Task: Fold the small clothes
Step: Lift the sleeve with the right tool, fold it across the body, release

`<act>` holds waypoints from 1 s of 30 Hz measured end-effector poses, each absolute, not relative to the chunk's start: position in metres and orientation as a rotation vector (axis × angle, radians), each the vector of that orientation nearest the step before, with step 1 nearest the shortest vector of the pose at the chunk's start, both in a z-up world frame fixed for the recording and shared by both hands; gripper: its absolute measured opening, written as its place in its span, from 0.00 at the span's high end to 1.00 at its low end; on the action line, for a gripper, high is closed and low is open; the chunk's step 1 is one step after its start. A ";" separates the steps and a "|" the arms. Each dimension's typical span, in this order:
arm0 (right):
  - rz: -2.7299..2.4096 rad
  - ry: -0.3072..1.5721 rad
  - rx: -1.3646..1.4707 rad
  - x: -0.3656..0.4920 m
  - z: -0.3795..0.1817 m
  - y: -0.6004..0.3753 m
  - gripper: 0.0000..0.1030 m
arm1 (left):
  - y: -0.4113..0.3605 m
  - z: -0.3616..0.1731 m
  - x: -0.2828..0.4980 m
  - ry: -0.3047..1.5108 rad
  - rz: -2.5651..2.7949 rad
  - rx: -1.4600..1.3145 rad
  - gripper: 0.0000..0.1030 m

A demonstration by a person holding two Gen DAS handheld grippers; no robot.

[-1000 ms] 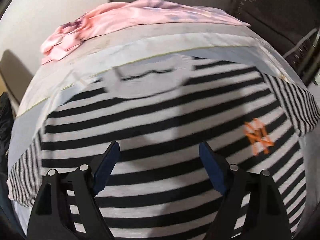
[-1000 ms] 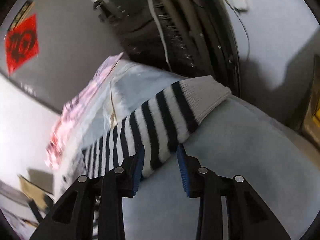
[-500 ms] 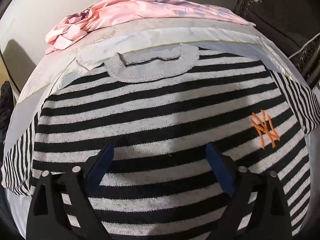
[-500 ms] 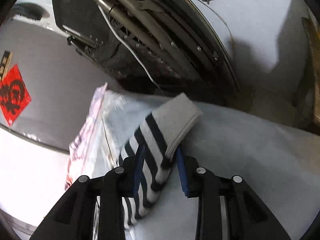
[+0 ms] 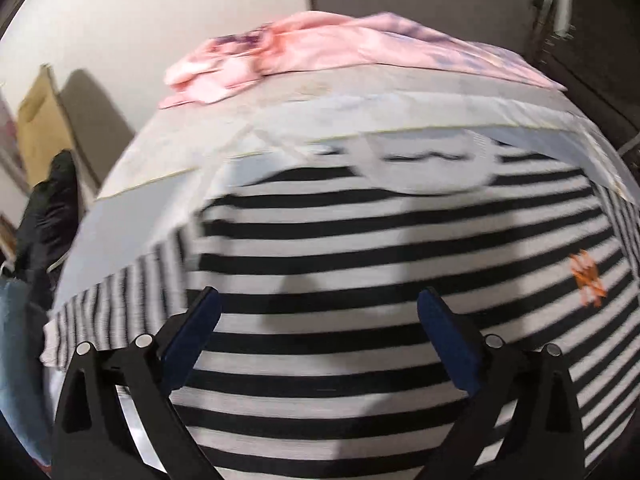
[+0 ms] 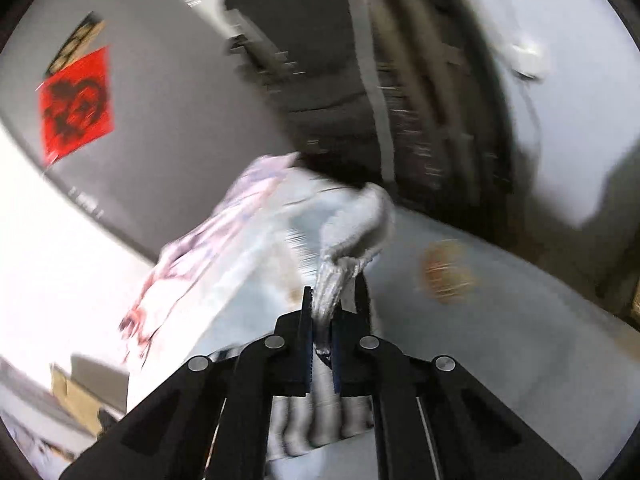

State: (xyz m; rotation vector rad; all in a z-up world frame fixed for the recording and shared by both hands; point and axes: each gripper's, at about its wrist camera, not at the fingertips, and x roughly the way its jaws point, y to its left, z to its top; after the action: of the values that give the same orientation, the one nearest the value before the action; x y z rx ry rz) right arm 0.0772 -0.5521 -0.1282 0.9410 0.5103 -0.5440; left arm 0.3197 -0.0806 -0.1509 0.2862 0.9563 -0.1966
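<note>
left gripper (image 5: 318, 304) hangs low over the striped sweater (image 5: 392, 256), pointed forward across its chest toward the grey collar (image 5: 430, 172); its jaws stand spread wide with nothing between them, blue pads (image 5: 192, 340) hovering over the black and white bands, and whether they touch the knit i cannot tell; the sweater lies flat, front up, on the pale covered table (image 5: 144, 208), one sleeve (image 5: 120, 300) stretched out to the left edge; an orange emblem (image 5: 586, 278) sits on the chest at the right; beyond the collar, at the far edge, a pink garment (image 5: 320, 56) lies in a loose heap, well apart from the sweater; over to the right wrist view, heavy blur here; the right gripper (image 6: 322, 322) is angled up and forward, jaws pinched tight on the sweater's cuff (image 6: 352, 240), grey ribbed knit bunching out ahead of the fingertips, striped fabric trailing down beneath the jaws; the cuff is raised off the table; the table (image 6: 520, 340) runs off to the right with an orange-brown patch (image 6: 444, 272) on it, too smeared to identify; a red paper square (image 6: 76, 100) hangs on the grey wall at upper left; dark shelving (image 6: 360, 80) fills the background, all streaked.
</note>
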 end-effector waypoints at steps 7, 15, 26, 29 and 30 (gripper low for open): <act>-0.399 0.564 0.882 0.135 -0.105 -0.479 0.93 | -0.017 -0.175 0.334 1.021 -0.144 0.138 0.06; -0.248 0.659 0.799 0.197 -0.091 -0.381 0.93 | 0.004 -0.179 0.337 1.039 -0.177 0.031 0.07; -0.079 0.914 0.676 0.261 -0.144 -0.266 0.93 | 0.004 -0.180 0.336 1.038 -0.185 0.030 0.07; -0.066 1.018 0.651 0.265 -0.176 -0.250 0.90 | 0.003 -0.181 0.336 1.039 -0.185 0.039 0.07; -0.063 0.991 0.628 0.261 -0.174 -0.247 0.90 | 0.001 -0.181 0.337 1.039 -0.186 0.045 0.07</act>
State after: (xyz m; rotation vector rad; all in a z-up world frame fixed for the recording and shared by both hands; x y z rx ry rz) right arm 0.2606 -0.2470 -0.1744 0.6276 0.9913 -0.0628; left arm 0.3366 0.0013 -0.1811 0.0445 1.0394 -0.1862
